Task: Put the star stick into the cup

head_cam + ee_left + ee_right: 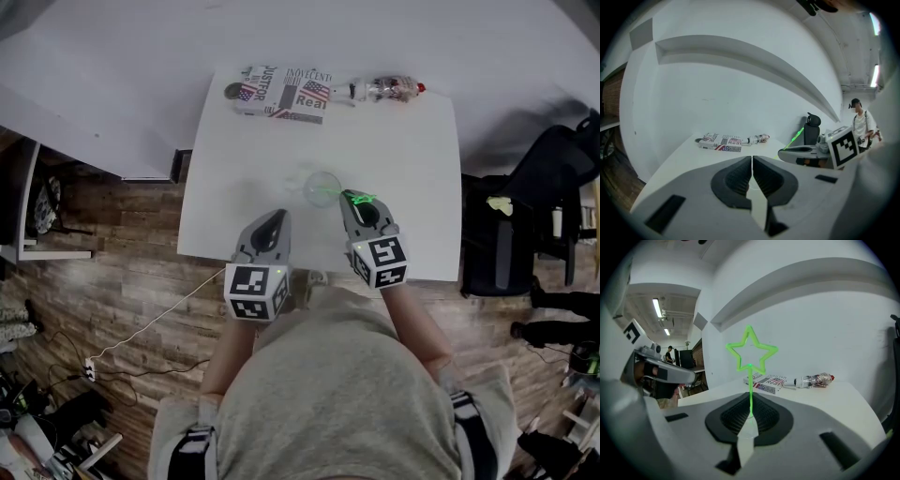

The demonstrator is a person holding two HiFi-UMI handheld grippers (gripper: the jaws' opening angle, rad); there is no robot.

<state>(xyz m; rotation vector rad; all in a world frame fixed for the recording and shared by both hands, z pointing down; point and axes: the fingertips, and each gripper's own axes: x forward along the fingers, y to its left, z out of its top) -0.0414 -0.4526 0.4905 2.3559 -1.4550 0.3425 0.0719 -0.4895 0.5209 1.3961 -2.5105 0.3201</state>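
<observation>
Star stick [750, 385] is held in the right tool [750, 416], whose two jaws are pressed on the thin green stem. The stem runs straight out along the jaws, and the star sits at the far end, away from the hand. In the head view the clear cup [322, 187] stands on the white tabletop [403, 159], just beside the right tool's tip, a little to its left and a bit farther from the person. Some green shows by the cup's near edge, but I cannot tell if any of the stick is over the rim yet. The left tool [279, 217] is near the cup too, on its other side. Its jaws are together and hold nothing. The right tool is the one that must move. I think it needs to go a little left and tip the stick so one end points down into the cup's mouth. The cup looks light, so a bump could knock it over.
</observation>
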